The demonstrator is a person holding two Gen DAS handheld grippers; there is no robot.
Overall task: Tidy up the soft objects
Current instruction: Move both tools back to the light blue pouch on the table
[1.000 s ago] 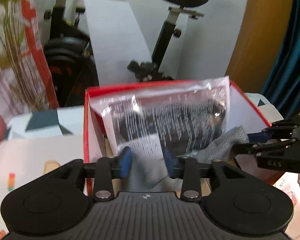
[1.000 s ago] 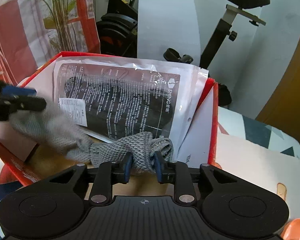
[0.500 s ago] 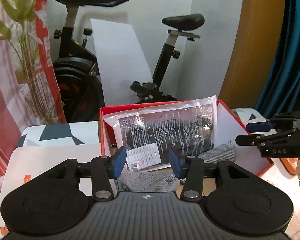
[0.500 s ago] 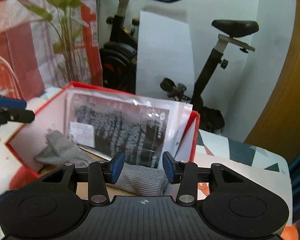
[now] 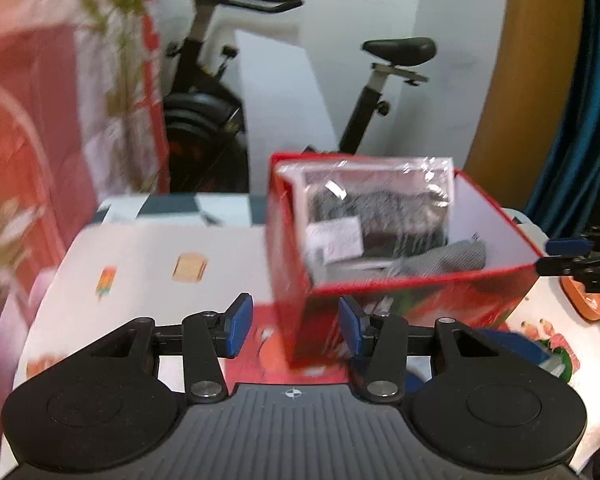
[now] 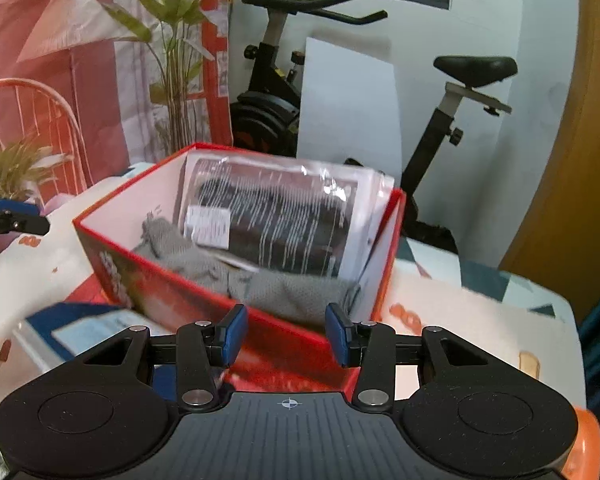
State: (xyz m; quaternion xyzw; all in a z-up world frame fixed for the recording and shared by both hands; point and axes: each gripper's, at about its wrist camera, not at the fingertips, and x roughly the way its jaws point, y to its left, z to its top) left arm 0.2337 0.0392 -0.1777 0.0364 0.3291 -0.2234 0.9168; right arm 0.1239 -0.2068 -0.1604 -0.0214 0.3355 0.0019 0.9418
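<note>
At the bottom of the left wrist view, the left gripper (image 5: pixel 295 330) is seen released, its blue pads spread with nothing gripped between them. The right gripper (image 6: pixel 283 334) is likewise seen released and empty at the bottom of the right wrist view. Beyond both, the red box (image 6: pixel 204 300) is set on the patterned tablecloth (image 5: pixel 148 264). Inside it, the grey knitted cloth (image 6: pixel 284 290) is laid along the near wall, and a clear plastic packet (image 6: pixel 276 216) is leaned against the far wall. An exercise bike (image 6: pixel 284 80) is seen at the upper centre.

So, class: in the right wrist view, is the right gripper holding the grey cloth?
No: the right gripper is open and empty, and the grey cloth lies inside the red box.
</note>
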